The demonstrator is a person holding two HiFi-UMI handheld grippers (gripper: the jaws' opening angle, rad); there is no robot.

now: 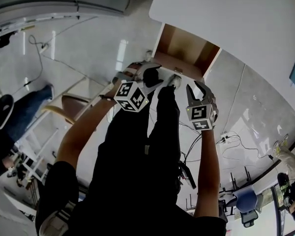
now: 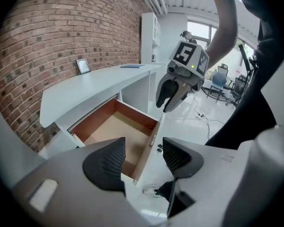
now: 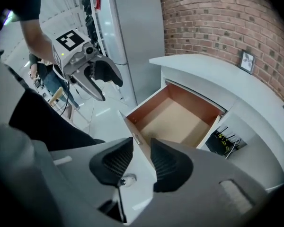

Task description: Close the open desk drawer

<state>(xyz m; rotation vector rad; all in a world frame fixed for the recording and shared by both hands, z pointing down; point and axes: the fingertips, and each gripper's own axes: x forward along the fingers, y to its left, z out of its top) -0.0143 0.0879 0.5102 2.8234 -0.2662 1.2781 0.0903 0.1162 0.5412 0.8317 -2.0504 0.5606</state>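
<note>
The desk drawer [image 1: 187, 50] stands pulled out of the white desk [image 1: 246, 18], showing a bare brown wooden inside and a white front panel [image 1: 179, 69]. Both grippers hover just in front of that panel, above the floor. My left gripper [image 1: 150, 77] is open; in the left gripper view its jaws [image 2: 143, 157] frame the drawer's front [image 2: 149, 145] with nothing held. My right gripper [image 1: 196, 90] is open too; in the right gripper view its jaws [image 3: 142, 160] show the panel's top edge [image 3: 137, 138] between them, apart from the pads.
A brick wall [image 2: 47, 37] backs the desk, which carries a small picture frame [image 2: 83, 66] and a blue book [image 2: 132, 65]. A tall grey cabinet [image 3: 128, 37] stands left of the desk. A wooden chair [image 1: 69, 107], floor cables [image 1: 226, 139] and a seated person [image 1: 24, 112] are nearby.
</note>
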